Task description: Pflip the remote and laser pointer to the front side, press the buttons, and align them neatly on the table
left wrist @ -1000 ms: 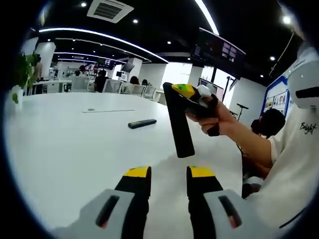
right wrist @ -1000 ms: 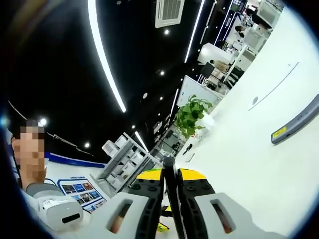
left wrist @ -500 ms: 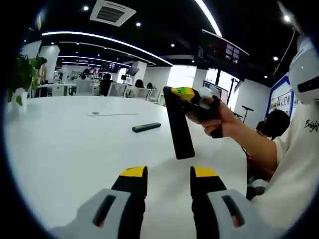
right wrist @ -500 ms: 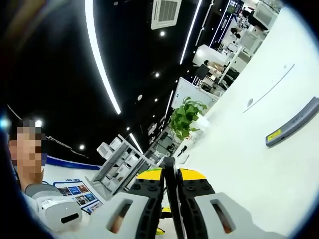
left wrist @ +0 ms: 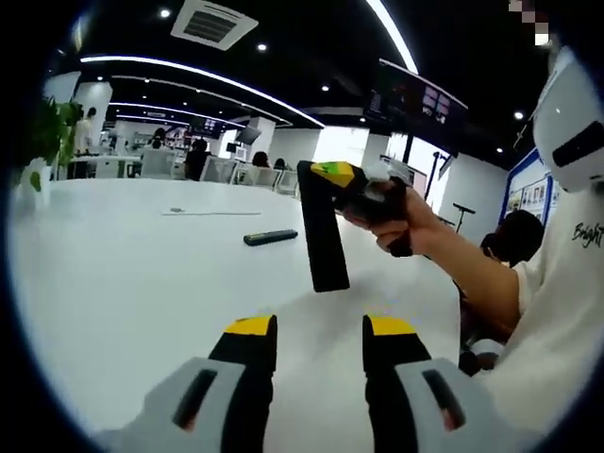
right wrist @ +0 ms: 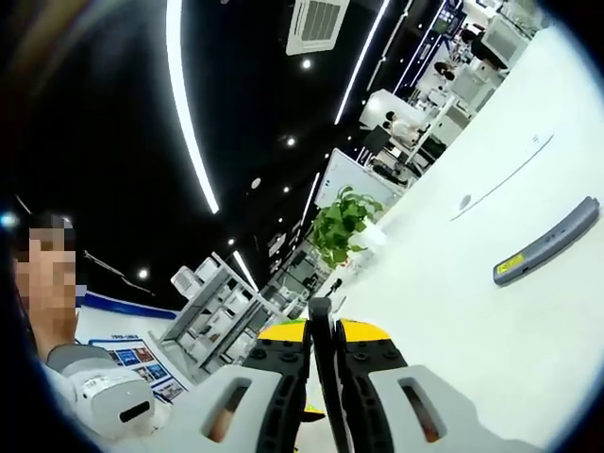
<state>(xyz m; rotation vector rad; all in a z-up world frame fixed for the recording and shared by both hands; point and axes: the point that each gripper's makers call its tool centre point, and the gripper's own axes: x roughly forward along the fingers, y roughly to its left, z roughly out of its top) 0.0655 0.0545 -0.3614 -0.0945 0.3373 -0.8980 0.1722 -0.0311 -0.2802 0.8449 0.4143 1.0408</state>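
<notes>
While right gripper (left wrist: pixel 332 176) clamps remote (left wrist: pixel 319 231) above table (left wrist: pixel 123 274), left gripper (left wrist: pixel 319 330) gapes, pointer (left wrist: pixel 270 237) lying beyond remote.

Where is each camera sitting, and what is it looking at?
Left gripper view: rides the open left hand-held gripper, facing across the white table; the person's hand holds the right hand-held gripper, clamping the remote.
Right gripper view: rides the right hand-held gripper, tilted toward the ceiling.
Both views share the laser pointer lying on the table.
</notes>
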